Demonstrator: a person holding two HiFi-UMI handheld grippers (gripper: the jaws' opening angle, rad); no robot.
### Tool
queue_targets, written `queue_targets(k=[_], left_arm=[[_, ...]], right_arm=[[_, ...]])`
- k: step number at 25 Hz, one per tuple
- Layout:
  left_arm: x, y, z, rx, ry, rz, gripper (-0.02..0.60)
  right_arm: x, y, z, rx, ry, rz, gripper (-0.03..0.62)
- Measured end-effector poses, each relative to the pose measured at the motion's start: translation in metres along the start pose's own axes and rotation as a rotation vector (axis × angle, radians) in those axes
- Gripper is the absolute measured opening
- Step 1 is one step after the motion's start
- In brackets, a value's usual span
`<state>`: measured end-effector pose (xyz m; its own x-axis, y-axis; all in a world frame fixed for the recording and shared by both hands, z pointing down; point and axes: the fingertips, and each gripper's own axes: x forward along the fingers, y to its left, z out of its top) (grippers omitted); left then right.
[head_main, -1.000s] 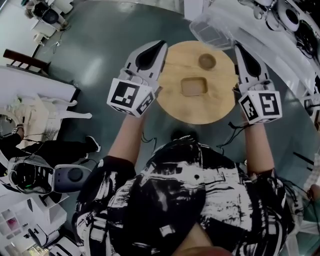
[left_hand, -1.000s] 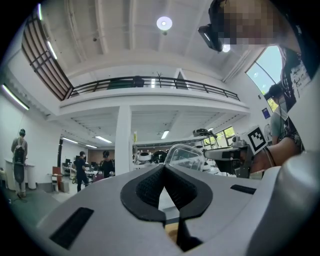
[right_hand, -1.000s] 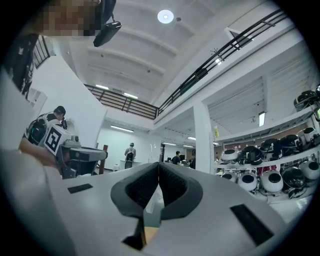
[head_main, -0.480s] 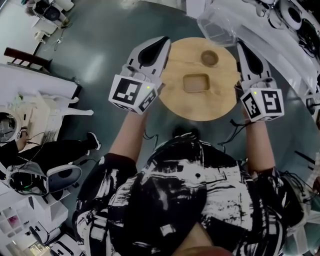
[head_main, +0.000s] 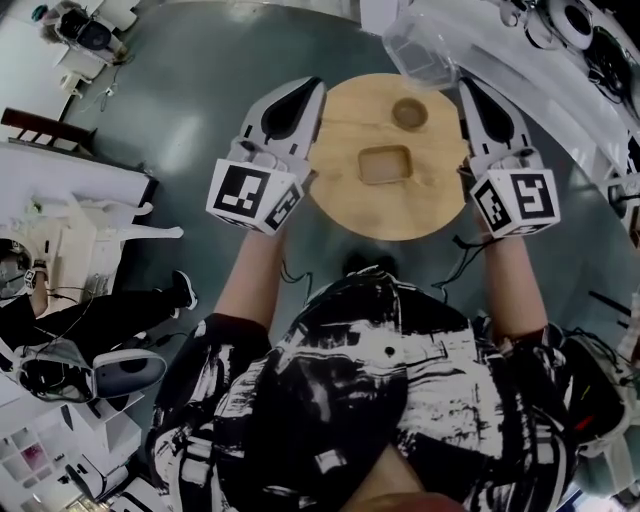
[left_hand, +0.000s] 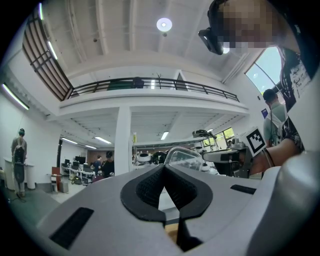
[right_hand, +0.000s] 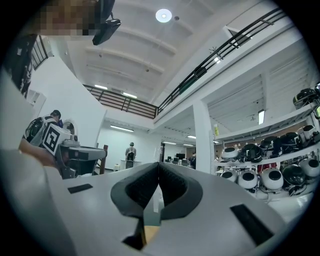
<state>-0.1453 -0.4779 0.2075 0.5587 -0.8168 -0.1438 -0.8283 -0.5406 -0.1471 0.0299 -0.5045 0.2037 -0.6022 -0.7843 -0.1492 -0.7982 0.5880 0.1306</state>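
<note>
A small round wooden surface (head_main: 385, 210) stands on the grey floor (head_main: 200, 120) in front of you, with a square recess (head_main: 385, 165) and a round recess (head_main: 409, 113) in its top. Your left gripper (head_main: 312, 86) is at its left edge, jaws pressed together on nothing. Your right gripper (head_main: 468, 88) is at the right edge, jaws likewise closed and empty, its tip just beside a clear plastic container (head_main: 420, 50).
</note>
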Motion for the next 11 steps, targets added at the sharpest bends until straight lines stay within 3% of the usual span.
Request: queue_targets(k=[11], left_arm=[[0.0010,-0.0051,-0.0006,0.001,-0.003,0.000,-0.002]], right_arm=[[-0.0034,-0.0008,-0.0011,-0.002,0.001,0.006,0.003]])
